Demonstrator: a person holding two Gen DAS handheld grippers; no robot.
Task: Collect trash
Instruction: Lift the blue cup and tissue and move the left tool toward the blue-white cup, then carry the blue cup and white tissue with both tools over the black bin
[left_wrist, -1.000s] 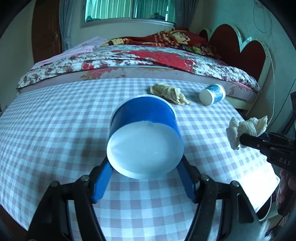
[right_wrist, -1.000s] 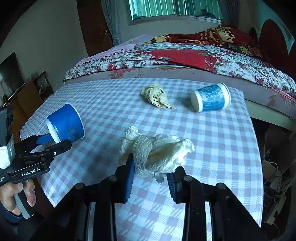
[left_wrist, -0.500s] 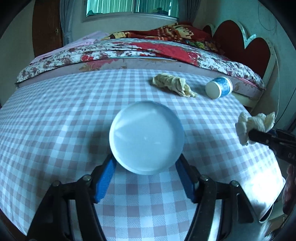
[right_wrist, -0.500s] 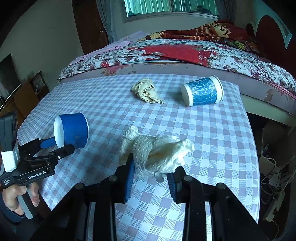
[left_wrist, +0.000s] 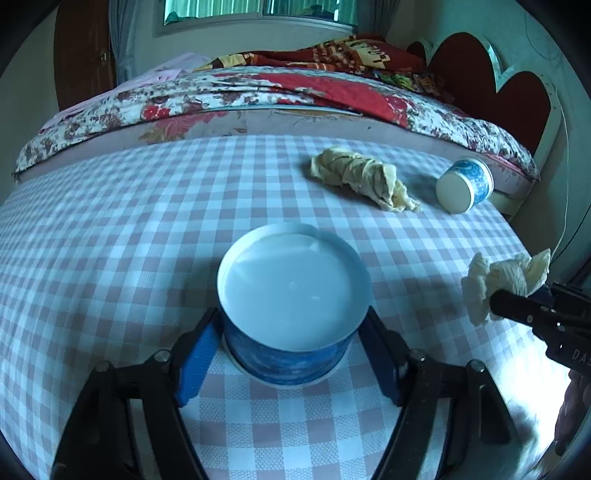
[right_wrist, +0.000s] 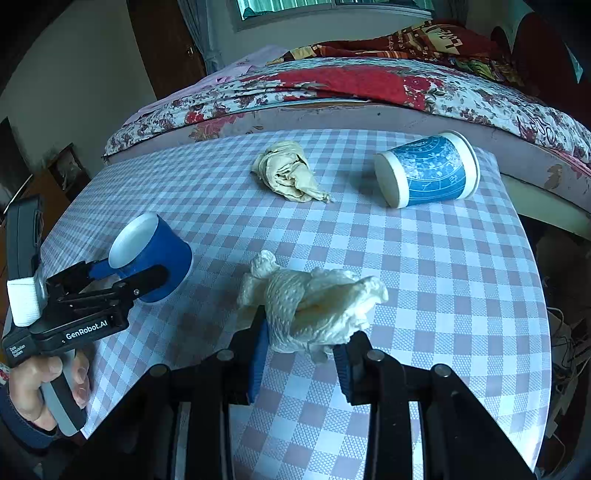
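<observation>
Beyond both sets of jaws, on the checked tablecloth (left_wrist: 110, 229), lie a crumpled tan wrapper (left_wrist: 364, 177) and a tipped-over patterned cup (right_wrist: 426, 170), with a bed (right_wrist: 351, 85) behind them. The left gripper (left_wrist: 291, 354) has a blue paper cup (left_wrist: 291, 295) upside down between its jaws; whether the pads still press it cannot be told. The right gripper (right_wrist: 299, 358) is clamped on a wad of white tissue (right_wrist: 314, 299). "GenRobot.AI" is printed on the left gripper.

"GenRobot.AI" in white on side of my left gripper (right_wrist: 142, 278) body, near left. Smaller white print beside it, too small to read. "DA" fragment on my right gripper (left_wrist: 495, 304) body, cut off.
</observation>
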